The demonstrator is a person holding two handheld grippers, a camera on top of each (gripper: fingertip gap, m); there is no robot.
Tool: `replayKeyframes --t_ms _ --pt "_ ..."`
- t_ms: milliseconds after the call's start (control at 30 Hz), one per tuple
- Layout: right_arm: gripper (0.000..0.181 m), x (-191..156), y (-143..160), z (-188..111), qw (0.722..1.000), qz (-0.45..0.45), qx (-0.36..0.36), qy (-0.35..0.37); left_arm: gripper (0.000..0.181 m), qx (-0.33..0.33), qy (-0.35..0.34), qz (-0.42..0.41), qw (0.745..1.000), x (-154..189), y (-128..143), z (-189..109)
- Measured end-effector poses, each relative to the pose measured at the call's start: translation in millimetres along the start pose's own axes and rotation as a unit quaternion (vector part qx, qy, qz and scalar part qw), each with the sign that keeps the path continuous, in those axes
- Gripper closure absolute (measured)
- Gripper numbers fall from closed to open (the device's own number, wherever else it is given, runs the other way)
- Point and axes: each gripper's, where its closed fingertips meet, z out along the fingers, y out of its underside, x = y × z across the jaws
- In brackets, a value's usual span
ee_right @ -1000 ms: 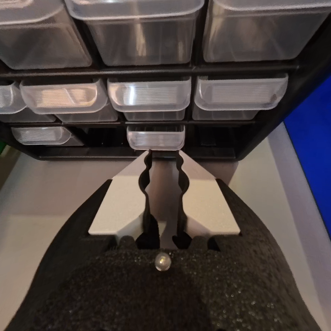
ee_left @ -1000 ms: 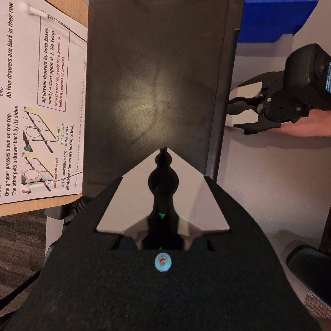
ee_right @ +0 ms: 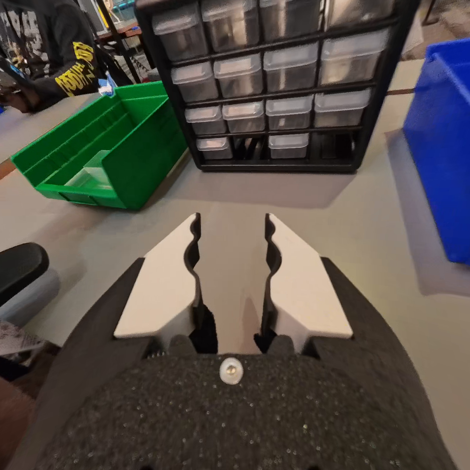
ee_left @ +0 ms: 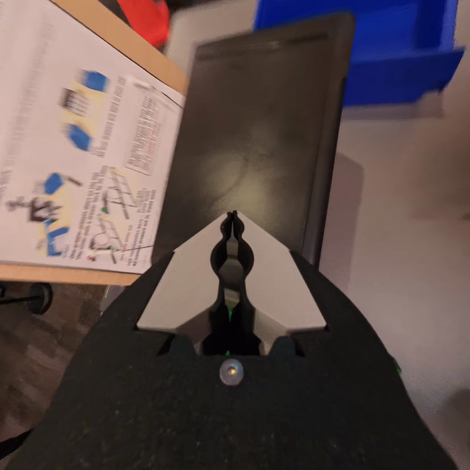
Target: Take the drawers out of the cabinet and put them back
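Cabinet [ee_right: 274,84]: straight ahead of right gripper [ee_right: 232,218], jaws spread, empty, well apart; left gripper [ee_left: 232,213] pinched closed over its top.

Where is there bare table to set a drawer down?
Bare grey table lies between the open right tongs and the cabinet. It is crowded at the sides: green bin left, blue bin right.
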Motion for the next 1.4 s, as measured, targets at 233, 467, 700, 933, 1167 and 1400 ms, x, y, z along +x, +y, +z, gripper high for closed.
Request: replayKeyframes --t_ms 233,467,700,933,1167,1400 --pt "0.129 13.2 13.8 -54.5 1.000 -0.017 0.009 0.021 0.160 -0.137 0.054 -0.068 0.987 -6.7 147.6 -61.8" --pt "0.129 21.4 13.2 -56.1 1.000 0.004 0.023 0.022 0.176 -0.419 0.216 -0.069 0.879 71.4 305.5 -37.5" --pt "0.129 15.0 12.3 -51.2 1.000 -0.011 0.017 0.019 0.177 -0.451 0.204 -0.012 0.869 77.2 325.0 -23.4" --pt "0.129 13.3 21.5 -50.1 1.000 -0.014 0.005 0.020 0.180 -0.428 0.194 0.001 0.883 71.7 320.5 -23.7" --pt "0.129 12.0 26.0 -44.7 1.000 -0.002 -0.002 0.009 0.171 -0.404 0.189 0.041 0.894 65.4 304.4 -33.1" --pt "0.129 11.8 32.5 -43.7 1.000 -0.012 -0.015 0.013 0.179 -0.415 0.188 0.051 0.889 63.3 328.1 -14.8"
